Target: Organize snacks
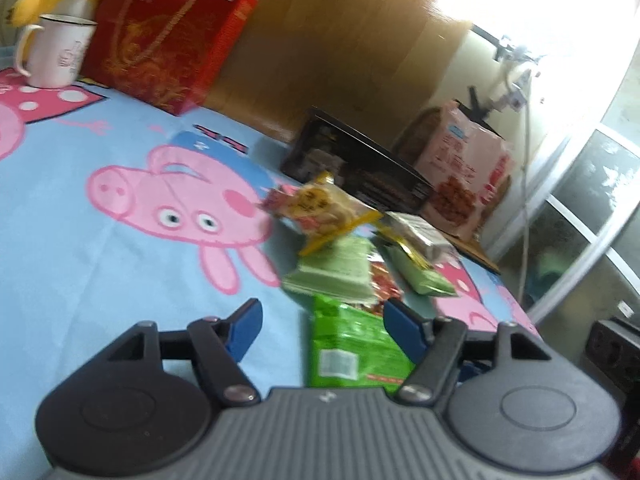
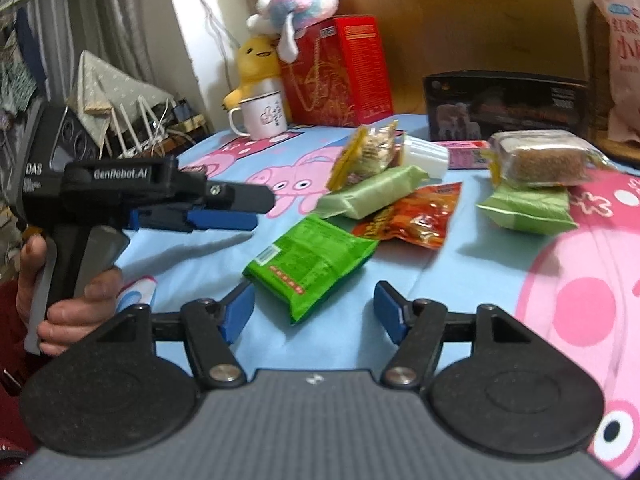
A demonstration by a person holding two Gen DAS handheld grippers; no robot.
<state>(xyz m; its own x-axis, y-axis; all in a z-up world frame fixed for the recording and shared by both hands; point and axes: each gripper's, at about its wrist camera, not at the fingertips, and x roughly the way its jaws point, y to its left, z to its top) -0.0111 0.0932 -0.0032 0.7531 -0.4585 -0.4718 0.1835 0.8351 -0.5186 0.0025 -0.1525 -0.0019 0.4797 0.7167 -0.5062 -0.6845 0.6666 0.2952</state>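
A bright green snack packet (image 2: 312, 268) lies flat on the blue cartoon tablecloth (image 2: 192, 256). My right gripper (image 2: 315, 314) is open, and the packet's near end sits between its blue fingers without touching the pads. In the left wrist view the same packet (image 1: 352, 344) lies by the right finger of my left gripper (image 1: 324, 330), which is open and grips nothing. From the right wrist view the left gripper (image 2: 260, 210) hovers to the left of the packet. Behind lie an orange-red packet (image 2: 416, 216), two pale green packets (image 2: 372, 192) (image 2: 528, 206) and a yellow-edged clear bag (image 2: 370, 152).
A wrapped brown cake (image 2: 544, 158), a white plastic cup (image 2: 426, 156) and a pink carton (image 2: 468, 156) sit further back. A mug (image 2: 262, 116), a red box (image 2: 340, 72) topped with plush toys, a black box (image 2: 504, 106) and a pink bag (image 2: 624, 60) line the far edge.
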